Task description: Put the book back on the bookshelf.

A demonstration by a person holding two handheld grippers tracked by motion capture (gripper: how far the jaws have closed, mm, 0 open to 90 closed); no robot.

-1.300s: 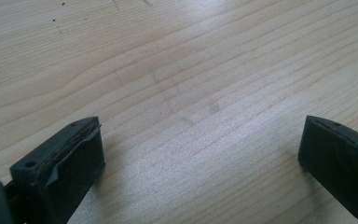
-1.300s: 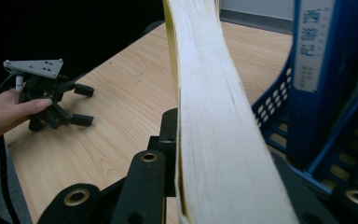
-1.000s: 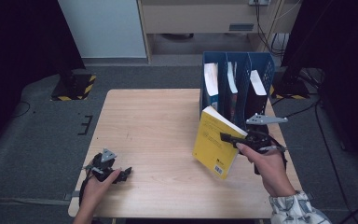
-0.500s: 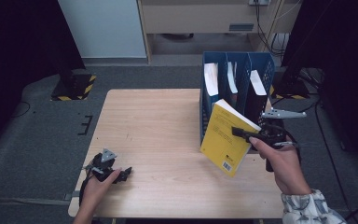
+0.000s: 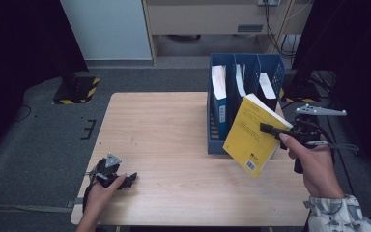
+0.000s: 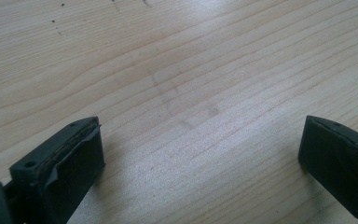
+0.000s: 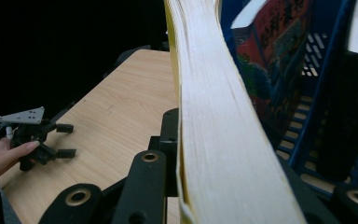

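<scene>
My right claw (image 5: 270, 129) is clamped on the yellow book (image 5: 251, 133), gripping its page edge, so the book hangs tilted in the air at about 4 o'clock on the table (image 5: 164, 125), cover facing the camera, barcode corner lowest. In the right gripper view the page block (image 7: 214, 121) runs straight up between my jaws. I hold it by the open edge, likely so the spine can lead into a slot.

The blue file rack (image 5: 222, 145) stands at 2 o'clock, just behind the book. Its left slot holds a blue book with a white top (image 5: 219, 82); white pages show in the middle and right slots too. The book overlaps the rack's front wall as seen from above; whether they touch, I cannot tell. That wall and the volumes already filed are the obstacles: the book must clear the rim first.

My left claw (image 5: 125, 180) rests at 7 o'clock, jaws apart over bare wood (image 6: 191, 93), holding nothing, well away from the work.
</scene>
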